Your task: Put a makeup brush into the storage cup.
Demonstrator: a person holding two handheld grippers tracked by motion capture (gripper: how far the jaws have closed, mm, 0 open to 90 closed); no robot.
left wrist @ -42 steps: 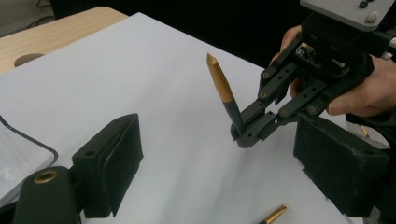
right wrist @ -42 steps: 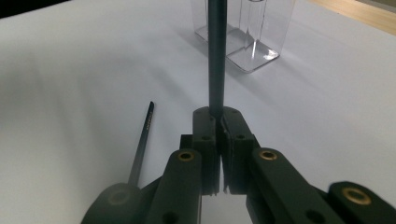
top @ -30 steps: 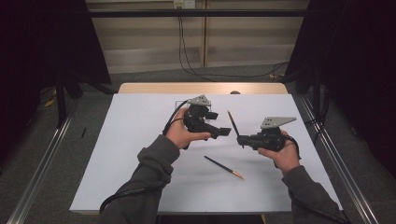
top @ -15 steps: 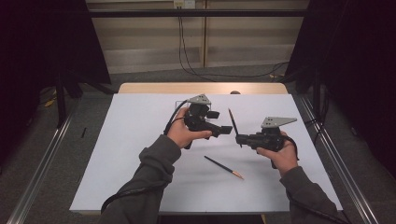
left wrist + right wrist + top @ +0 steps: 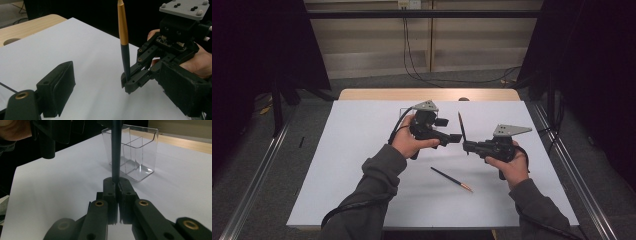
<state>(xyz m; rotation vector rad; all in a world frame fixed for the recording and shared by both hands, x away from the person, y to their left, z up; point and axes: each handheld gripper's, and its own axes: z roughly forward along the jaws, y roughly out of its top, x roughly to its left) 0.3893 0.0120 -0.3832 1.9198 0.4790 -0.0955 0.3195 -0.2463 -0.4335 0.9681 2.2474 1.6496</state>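
My right gripper (image 5: 468, 145) (image 5: 117, 187) is shut on the lower end of a pen (image 5: 460, 126) (image 5: 124, 37) (image 5: 116, 150). The pen has a black barrel and a gold upper part and stands nearly upright above the white table cover (image 5: 362, 150). My left gripper (image 5: 457, 138) (image 5: 121, 96) points at the pen from the left. Its jaws stand wide open, with the pen in line between them and apart from both pads. A second dark pen with a copper tip (image 5: 451, 179) lies flat on the cover, nearer the person.
A clear plastic holder with compartments (image 5: 132, 152) (image 5: 404, 112) stands empty on the cover behind the left gripper. The wooden table edge (image 5: 427, 94) runs along the far side. Metal rails (image 5: 259, 170) flank the table.
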